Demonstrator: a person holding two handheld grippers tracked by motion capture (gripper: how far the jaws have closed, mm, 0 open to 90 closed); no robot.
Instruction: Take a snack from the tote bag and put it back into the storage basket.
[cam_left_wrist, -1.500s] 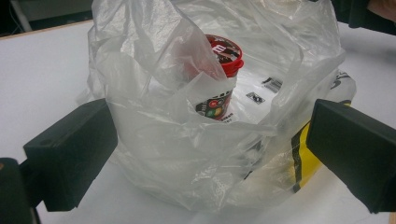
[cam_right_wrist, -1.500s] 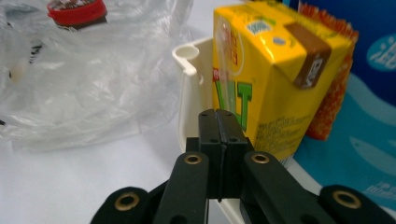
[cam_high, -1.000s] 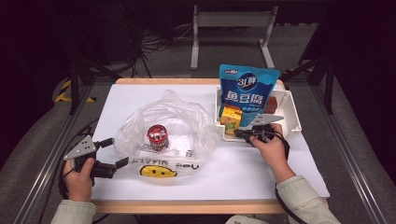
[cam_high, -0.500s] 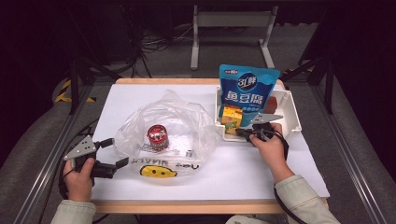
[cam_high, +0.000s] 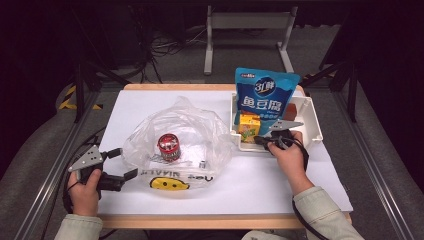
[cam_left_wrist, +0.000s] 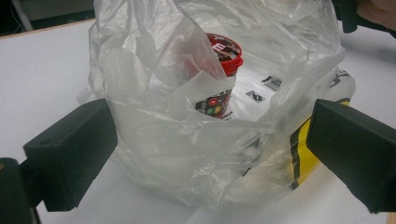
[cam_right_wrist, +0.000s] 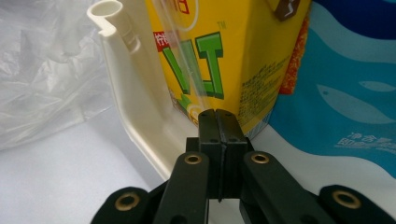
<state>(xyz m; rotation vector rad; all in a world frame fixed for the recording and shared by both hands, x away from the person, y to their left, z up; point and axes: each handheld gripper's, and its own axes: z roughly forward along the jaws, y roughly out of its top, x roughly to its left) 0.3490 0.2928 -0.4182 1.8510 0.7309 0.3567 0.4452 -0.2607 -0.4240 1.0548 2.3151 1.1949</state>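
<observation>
A clear plastic bag (cam_high: 200, 130) with a yellow smiley print lies open in the middle of the white table. Inside it stands a cup with a red lid (cam_high: 168, 145) (cam_left_wrist: 224, 60). My left gripper (cam_high: 122, 164) (cam_left_wrist: 210, 158) is open wide at the bag's left edge, and the bag's near side (cam_left_wrist: 187, 163) bulges between its jaws. My right gripper (cam_high: 260, 140) (cam_right_wrist: 218, 123) is shut with nothing in it. Its tip rests just in front of a yellow drink carton (cam_high: 248, 125) (cam_right_wrist: 219, 56) at the front left corner of a white tray (cam_high: 312, 120) (cam_right_wrist: 126, 93).
A tall blue snack pouch (cam_high: 265, 97) (cam_right_wrist: 345, 93) stands in the tray behind the carton. A brown block (cam_high: 301, 106) sits at the tray's back right. The table's wooden edge (cam_high: 200, 220) runs along the front. A metal stand (cam_high: 245, 30) is on the floor beyond.
</observation>
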